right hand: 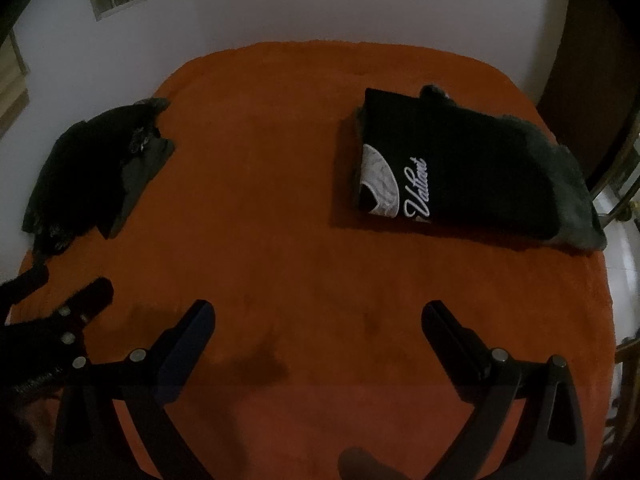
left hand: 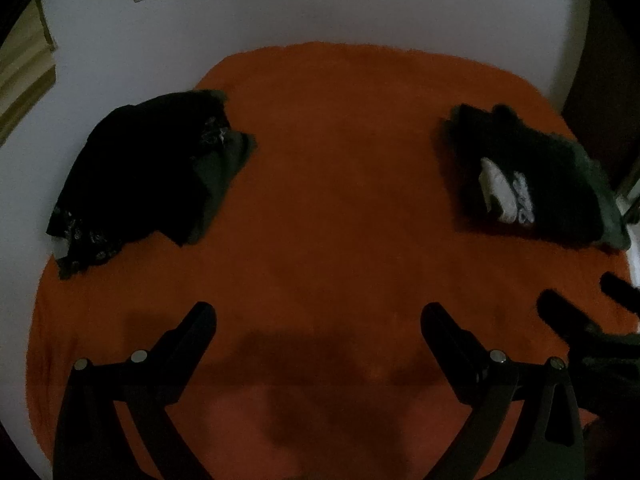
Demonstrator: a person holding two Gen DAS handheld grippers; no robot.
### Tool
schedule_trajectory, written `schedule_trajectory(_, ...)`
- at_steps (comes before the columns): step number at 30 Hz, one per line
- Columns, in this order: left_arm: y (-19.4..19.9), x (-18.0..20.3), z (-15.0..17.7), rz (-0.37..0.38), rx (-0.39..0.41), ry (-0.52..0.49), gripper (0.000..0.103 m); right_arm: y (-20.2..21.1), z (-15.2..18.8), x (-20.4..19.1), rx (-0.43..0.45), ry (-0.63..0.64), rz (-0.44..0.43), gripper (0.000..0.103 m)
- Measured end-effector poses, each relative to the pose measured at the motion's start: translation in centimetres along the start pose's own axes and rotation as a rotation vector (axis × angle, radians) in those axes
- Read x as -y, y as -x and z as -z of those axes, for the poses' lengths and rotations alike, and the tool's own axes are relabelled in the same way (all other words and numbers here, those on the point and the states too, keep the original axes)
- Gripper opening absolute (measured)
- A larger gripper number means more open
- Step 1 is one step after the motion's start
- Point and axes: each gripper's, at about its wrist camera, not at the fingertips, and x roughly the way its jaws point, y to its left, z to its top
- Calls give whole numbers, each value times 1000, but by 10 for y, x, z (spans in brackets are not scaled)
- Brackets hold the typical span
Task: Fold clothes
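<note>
**Orange bed, two dark piles, both tools empty**

Orange blanket (right hand: 304,216) covers the bed, and the clothes sit in two groups on it. At two o'clock in the right wrist view lies a folded stack (right hand: 472,176), squared up, its top black shirt showing white lettering. At ten o'clock a loose heap (right hand: 96,172) of dark garments lies rumpled, near the blanket's left edge.

The left gripper (left hand: 318,324) and the right gripper (right hand: 318,320) both hover over bare blanket at six o'clock, fingers spread wide, carrying nothing.

The scene fits a pause between garments or the end of a fold just stacked. If the heap is next, pinching one layer only at a hem or shoulder would keep it from dragging its neighbours.

Open room is generous at centre, from twelve to six o'clock. The heap nearly overhangs the left border, so pulling inward is safer.
</note>
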Motion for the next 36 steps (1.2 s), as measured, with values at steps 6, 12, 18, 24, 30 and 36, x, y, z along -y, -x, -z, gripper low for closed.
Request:
schedule_trajectory(6, 11, -19, 18, 44, 69, 21, 102, 0, -3, 3, -7, -3, -7, 103)
schedule_trajectory(12, 16, -14, 19, 11, 58, 2, 102, 0, 0, -2, -3, -4, -2, 103)
schedule_trajectory(18, 5, 6, 1, -40, -14, -22, 102, -6, 4, -2, -11, -7, -11, 103)
schedule_trajectory(24, 0, -2, 3, -17, -47, -18, 102, -13, 7, 2, -37, -26, -3, 103)
schedule_trajectory(30, 0, -9, 8, -26, -36, -18, 102, -14, 7, 3, -33, -27, 1, 103)
schedule_trajectory(36, 1, -6, 6, -54, -25, -41, 102, -17, 7, 2, -52, -24, 4, 103)
